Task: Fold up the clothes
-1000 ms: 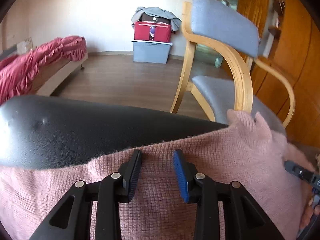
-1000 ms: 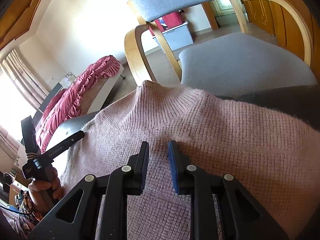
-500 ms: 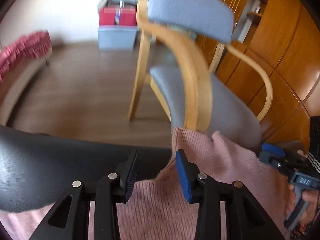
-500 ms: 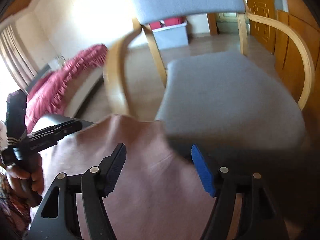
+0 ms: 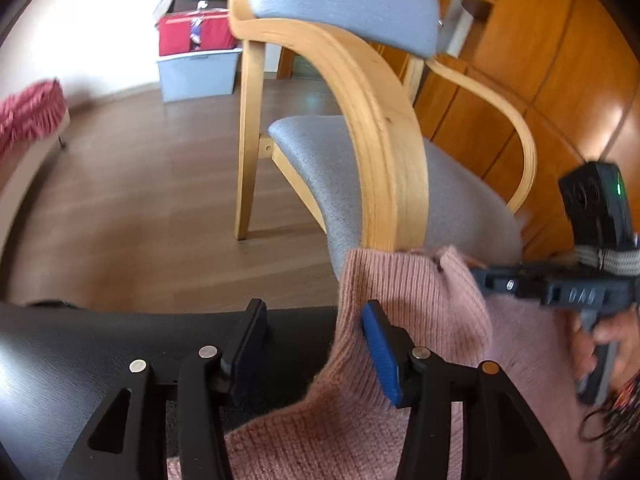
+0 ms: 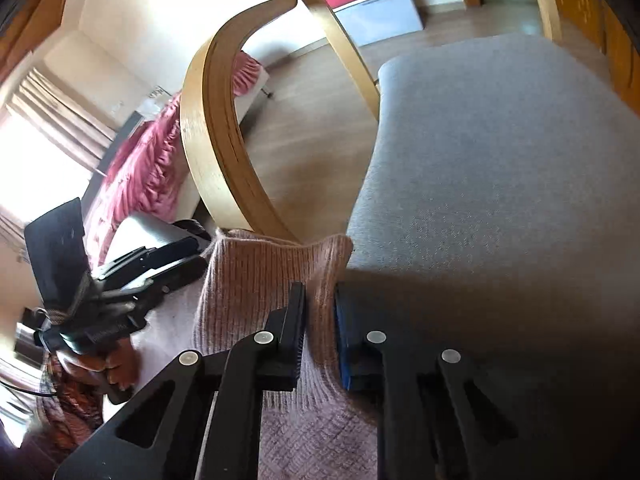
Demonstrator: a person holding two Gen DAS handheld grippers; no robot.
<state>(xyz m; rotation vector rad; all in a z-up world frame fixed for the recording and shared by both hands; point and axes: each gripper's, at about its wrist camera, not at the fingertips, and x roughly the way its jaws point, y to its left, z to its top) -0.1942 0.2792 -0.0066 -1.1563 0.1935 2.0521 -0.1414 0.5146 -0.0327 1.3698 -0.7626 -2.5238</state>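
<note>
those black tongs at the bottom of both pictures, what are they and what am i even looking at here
They are hand-held tools, not a robot: a person grips one in each hand, and a wide-angle camera on each looks forward along its two fingers. So one picture comes from the left tongs, the other from the right tongs.

A pink knitted sweater lies on a dark padded surface, in front of a wooden chair with grey cushions.

The right tongs are shut on the sweater's ribbed collar. The left tongs are open, with one finger against the knit and nothing clamped. Each view also catches the other tool in the person's hand.
</note>
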